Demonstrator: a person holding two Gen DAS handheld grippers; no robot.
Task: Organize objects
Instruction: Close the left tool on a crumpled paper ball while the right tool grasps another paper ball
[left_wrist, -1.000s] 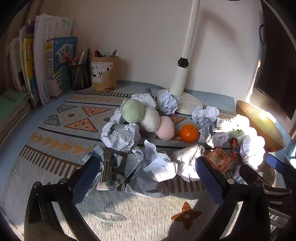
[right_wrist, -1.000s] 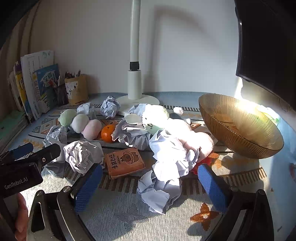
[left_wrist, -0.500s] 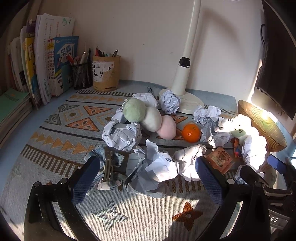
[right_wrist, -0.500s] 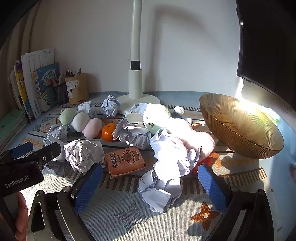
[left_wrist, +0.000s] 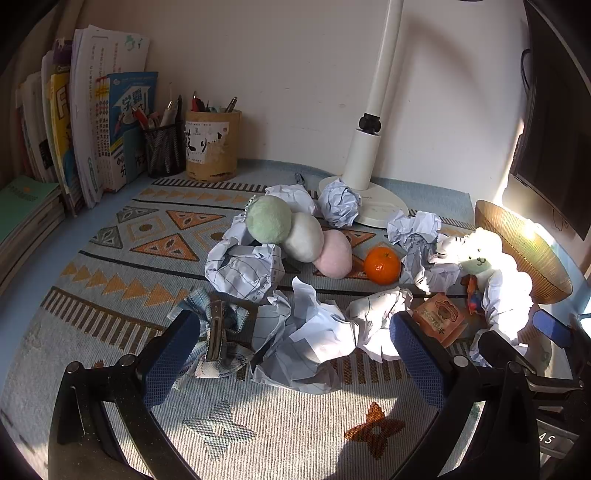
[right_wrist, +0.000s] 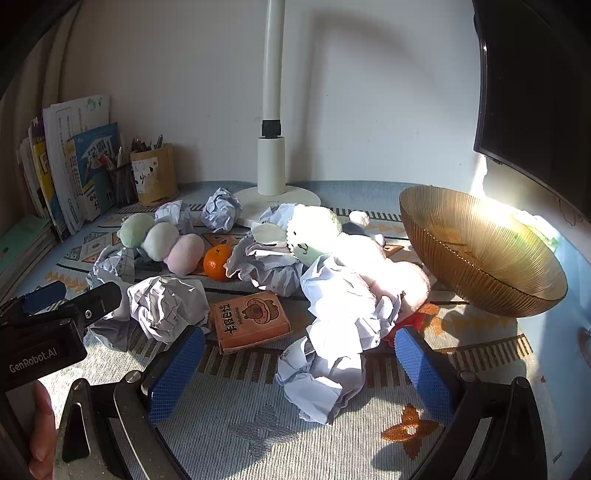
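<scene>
Left wrist view: the left tongs (left_wrist: 295, 354) are spread wide and hold nothing; a crumpled paper (left_wrist: 306, 343) lies between the pads, untouched as far as can be judged. In the right wrist view the right tongs (right_wrist: 299, 365) are likewise wide open and empty, with a paper wad (right_wrist: 325, 369) between the pads.

Task items are scattered mid-tabletop on a woven mat (left_wrist: 110, 236): a three-ball plush (left_wrist: 299, 236), an orange (left_wrist: 382, 265), a bear plush (right_wrist: 314, 236), an orange carton (right_wrist: 251, 321) and a plaid cloth with a clip (left_wrist: 218, 336). A ribbed amber bowl (right_wrist: 480, 258) stands tilted at the right edge.

Risks noted:
- Paper is light and springy; a shallow pinch is likely to shed it or drag a neighbouring wad along.
- The orange is round and smooth; a nudge from shifted paper could roll it.
- The bowl looks like rigid glass and rests unsteadily; a knock could tip it.
- The two tongs are close together; a clash is possible.
- The carton is partly hemmed in by paper, so its edges may be hard to reach cleanly.

Plush items are soft and compressible.
</scene>
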